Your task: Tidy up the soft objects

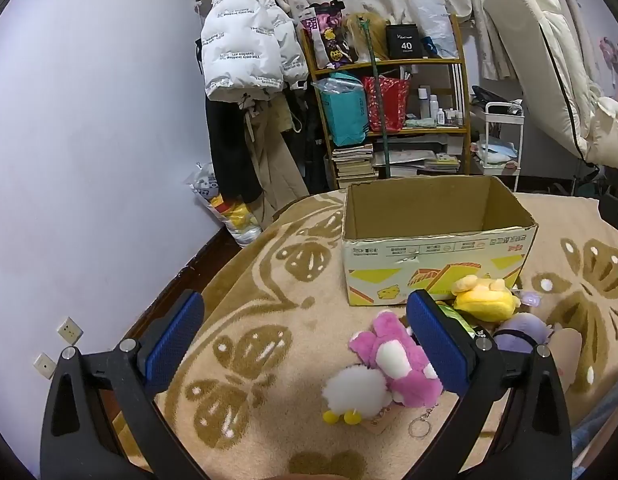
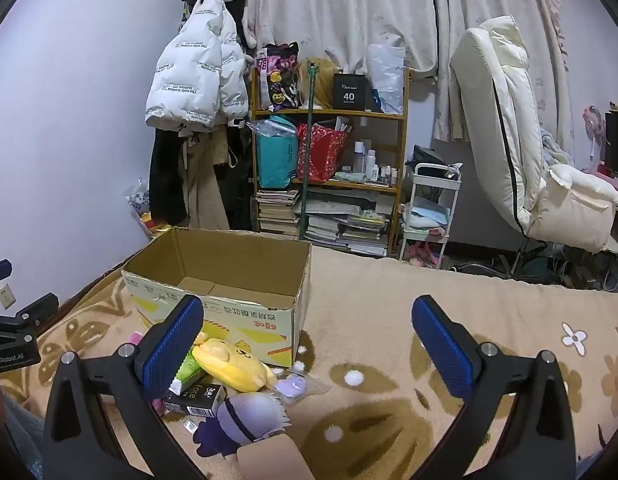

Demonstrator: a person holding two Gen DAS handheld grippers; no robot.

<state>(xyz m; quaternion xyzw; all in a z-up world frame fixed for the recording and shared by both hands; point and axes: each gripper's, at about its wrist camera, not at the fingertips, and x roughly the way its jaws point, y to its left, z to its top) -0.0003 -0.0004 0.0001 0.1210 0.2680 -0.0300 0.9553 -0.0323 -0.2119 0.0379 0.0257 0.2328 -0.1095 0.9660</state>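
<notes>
An open, empty cardboard box (image 1: 437,240) stands on a beige patterned blanket (image 1: 269,340); it also shows in the right wrist view (image 2: 229,280). In front of it lie a pink plush (image 1: 393,360), a white fluffy plush with yellow feet (image 1: 355,394), a yellow plush (image 1: 485,298) and a purple plush (image 1: 523,332). My left gripper (image 1: 305,340) is open and empty, just left of the pink plush. My right gripper (image 2: 307,340) is open and empty, above the blanket right of the yellow plush (image 2: 233,364) and purple plush (image 2: 249,412).
A green packet (image 2: 187,372), a black "Face" box (image 2: 197,398), a small bagged purple item (image 2: 295,386) and a keyring (image 1: 421,424) lie among the toys. A shelf (image 1: 389,120), hanging coats (image 1: 245,60), a white cart (image 2: 429,208) and a chair (image 2: 529,152) stand behind.
</notes>
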